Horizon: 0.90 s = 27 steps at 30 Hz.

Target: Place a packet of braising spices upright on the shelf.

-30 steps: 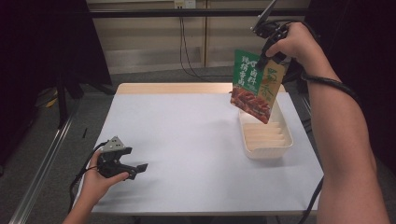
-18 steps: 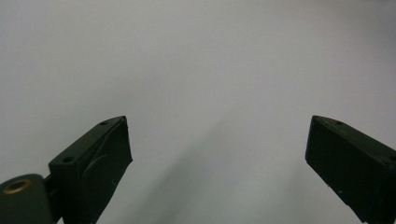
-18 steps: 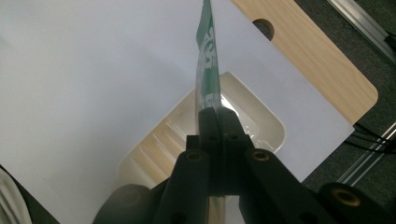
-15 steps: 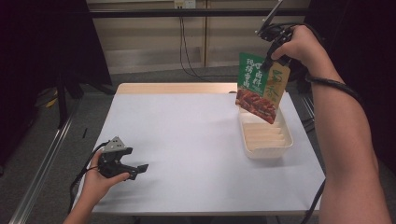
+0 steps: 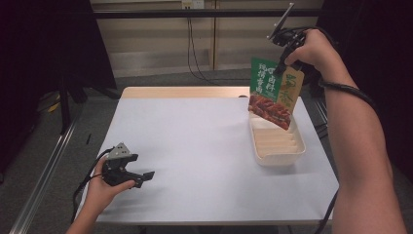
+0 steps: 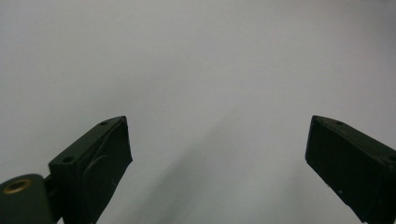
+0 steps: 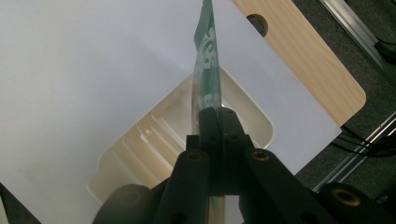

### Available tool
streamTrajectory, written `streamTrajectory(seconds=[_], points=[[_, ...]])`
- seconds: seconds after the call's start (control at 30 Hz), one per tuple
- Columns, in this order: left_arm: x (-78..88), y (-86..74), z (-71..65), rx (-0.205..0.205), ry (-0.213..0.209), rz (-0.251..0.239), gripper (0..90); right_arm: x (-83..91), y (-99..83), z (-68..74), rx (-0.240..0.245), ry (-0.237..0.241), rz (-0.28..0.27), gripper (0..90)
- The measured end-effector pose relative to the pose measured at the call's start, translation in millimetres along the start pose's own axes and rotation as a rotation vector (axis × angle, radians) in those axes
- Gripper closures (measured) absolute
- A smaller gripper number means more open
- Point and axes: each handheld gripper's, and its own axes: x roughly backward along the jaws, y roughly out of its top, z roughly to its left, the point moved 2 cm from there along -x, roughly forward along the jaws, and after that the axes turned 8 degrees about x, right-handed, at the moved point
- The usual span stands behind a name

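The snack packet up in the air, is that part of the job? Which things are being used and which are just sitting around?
In use:
- snack packet, pinched at its top edge by the right gripper
- cream tray, right under the packet

Just sitting around:
- left gripper, fingers apart, resting on the table
- cables on the floor

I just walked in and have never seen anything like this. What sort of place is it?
Probably a lab or recording studio, not a kitchen. A plain white table stands between dark curtains, cables trail down the back wall, and a person works with a hand-held gripper holding a snack packet.
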Motion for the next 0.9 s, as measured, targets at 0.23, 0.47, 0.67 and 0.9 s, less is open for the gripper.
streamTrajectory(seconds=[0.23,0.47,0.67,0.9], points=[[-0.2,0.1,0.1,0.001,0.0,0.001,6.8,-0.3,-4.0,-4.6,0.003,0.002,0.005,90.0],[-0.3,0.0,-0.4,0.002,0.001,0.0,6.8,-0.4,-4.7,-9.7,0.009,-0.006,0.001,90.0],[0.9,0.2,0.4,-0.004,0.005,-0.001,6.8,0.3,-4.3,-13.2,0.015,-0.015,0.001,90.0],[1.2,-0.2,0.2,-0.004,0.003,0.001,6.8,-6.0,-8.0,-17.9,0.014,-0.018,0.004,90.0]])
